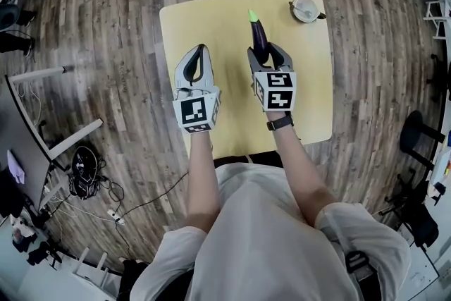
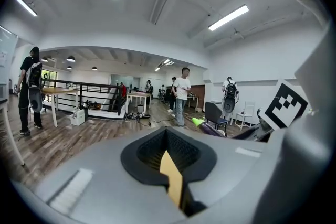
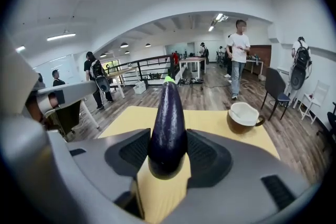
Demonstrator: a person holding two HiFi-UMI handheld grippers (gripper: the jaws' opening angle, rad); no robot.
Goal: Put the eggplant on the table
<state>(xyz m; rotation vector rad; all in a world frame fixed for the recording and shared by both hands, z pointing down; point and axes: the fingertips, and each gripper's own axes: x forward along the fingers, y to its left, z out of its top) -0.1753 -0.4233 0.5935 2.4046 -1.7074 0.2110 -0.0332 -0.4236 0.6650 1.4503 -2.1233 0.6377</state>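
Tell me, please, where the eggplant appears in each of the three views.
Head view: the eggplant is right of centre, over the table, held in the right gripper.
Left gripper view: the eggplant is small, right of centre, its green tip pointing left.
Right gripper view: the eggplant is at centre, between the jaws.
Shared landmark: the cup, right of it in the head and right gripper views; absent from the left.

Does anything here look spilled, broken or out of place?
Nothing stands out. The eggplant sits straight in the right tongs, and the cup stands upright on the table.
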